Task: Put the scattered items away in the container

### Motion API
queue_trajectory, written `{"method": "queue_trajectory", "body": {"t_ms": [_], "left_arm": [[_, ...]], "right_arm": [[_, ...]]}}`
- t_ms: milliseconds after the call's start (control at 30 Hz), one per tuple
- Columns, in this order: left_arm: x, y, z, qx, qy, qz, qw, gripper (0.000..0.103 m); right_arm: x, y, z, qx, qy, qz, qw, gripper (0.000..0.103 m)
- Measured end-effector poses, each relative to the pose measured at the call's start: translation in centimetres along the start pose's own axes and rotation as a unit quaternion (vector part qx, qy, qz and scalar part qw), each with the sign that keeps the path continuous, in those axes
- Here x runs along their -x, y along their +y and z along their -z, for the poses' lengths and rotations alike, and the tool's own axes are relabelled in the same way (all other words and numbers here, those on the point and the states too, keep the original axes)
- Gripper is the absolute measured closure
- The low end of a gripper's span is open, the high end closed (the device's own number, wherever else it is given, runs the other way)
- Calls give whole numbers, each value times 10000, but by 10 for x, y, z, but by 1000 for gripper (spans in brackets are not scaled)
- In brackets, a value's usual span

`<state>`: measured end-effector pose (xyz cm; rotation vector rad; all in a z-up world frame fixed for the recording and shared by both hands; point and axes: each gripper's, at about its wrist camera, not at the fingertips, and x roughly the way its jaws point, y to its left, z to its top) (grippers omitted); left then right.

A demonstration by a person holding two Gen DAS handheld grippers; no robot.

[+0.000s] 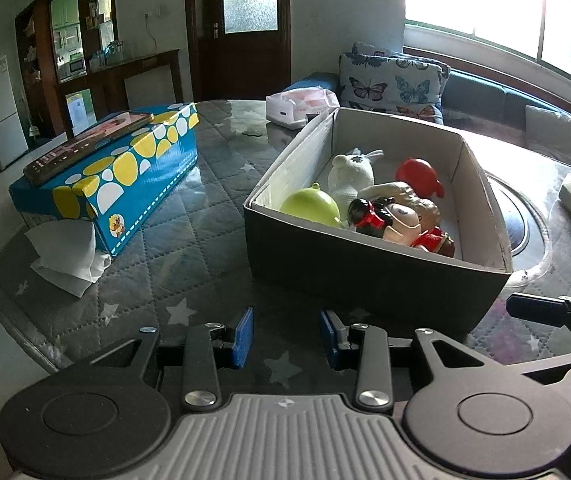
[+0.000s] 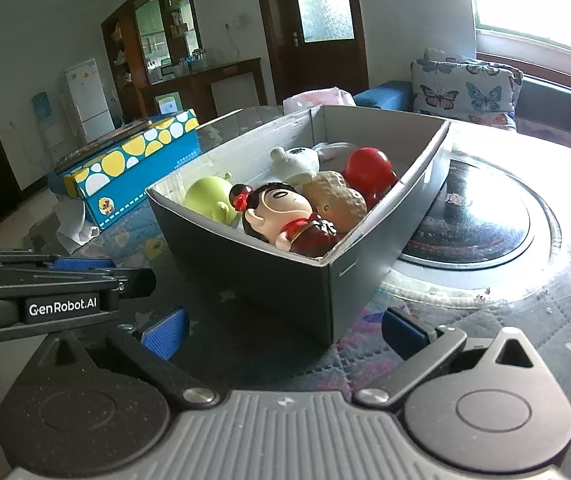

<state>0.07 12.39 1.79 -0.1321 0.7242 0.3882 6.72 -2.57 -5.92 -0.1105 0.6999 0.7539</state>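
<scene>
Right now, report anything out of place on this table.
Crumpled white tissue lies loose on the table at the near end of the blue spotted box. The toys all sit inside the grey container; nothing else stands out.

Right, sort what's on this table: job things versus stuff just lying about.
Job:
grey box
green toy
white plush
red toy
doll figurine
peanut toy

Lying about:
blue spotted box
remote
tissue
tissue packs
</scene>
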Motion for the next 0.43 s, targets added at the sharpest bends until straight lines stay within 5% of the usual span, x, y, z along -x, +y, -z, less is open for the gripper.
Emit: {"method": "queue_trajectory", "body": {"t_ms": [433], "left_arm": [[-4, 4, -4, 28, -45, -37, 10000, 68]], "right_arm": [[-4, 1, -2, -58, -16, -27, 10000, 0]]}}
